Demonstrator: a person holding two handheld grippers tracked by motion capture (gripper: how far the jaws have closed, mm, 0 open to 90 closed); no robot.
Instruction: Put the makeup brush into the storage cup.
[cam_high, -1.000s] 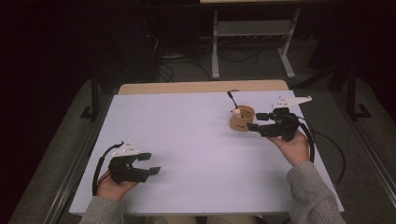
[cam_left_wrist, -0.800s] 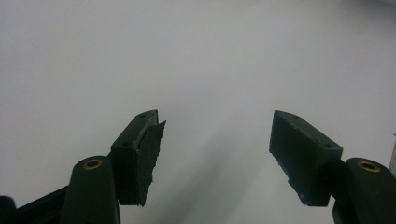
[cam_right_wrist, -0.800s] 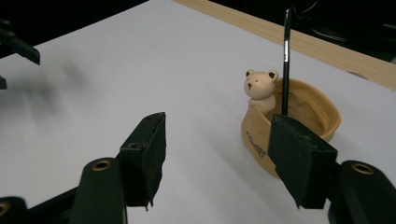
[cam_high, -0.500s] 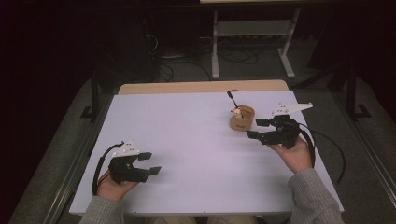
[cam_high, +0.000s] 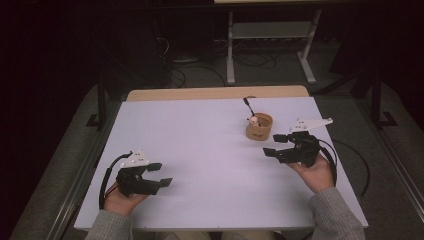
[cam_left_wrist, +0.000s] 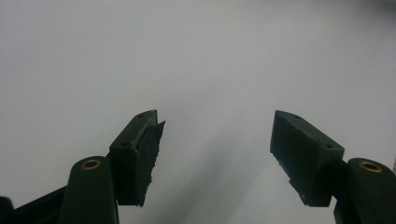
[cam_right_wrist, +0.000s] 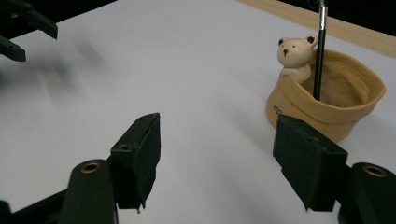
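Observation:
A tan ceramic cup (cam_high: 259, 127) with a small bear figure (cam_right_wrist: 294, 53) on its rim stands at the table's back right, and a black pen (cam_right_wrist: 320, 51) stands in it. My right gripper (cam_high: 271, 144) is just in front and to the right of the cup, apart from it. In the right gripper view the cup (cam_right_wrist: 327, 102) lies beyond the right jaw. Its jaws (cam_right_wrist: 217, 149) have just been opening and stand open with nothing between them. My left gripper (cam_high: 162, 174) rests near the front left, open (cam_left_wrist: 215, 144) over bare table.
The white table top (cam_high: 200, 140) has a wooden strip (cam_high: 215, 93) along its far edge. Cables trail from both grippers. A metal stand (cam_high: 270, 45) sits on the dark floor behind the table. The left gripper (cam_right_wrist: 28, 23) shows far off in the right gripper view.
My right gripper has drawn back from the cup toward the near edge, and its jaws have widened. The left gripper has not moved.

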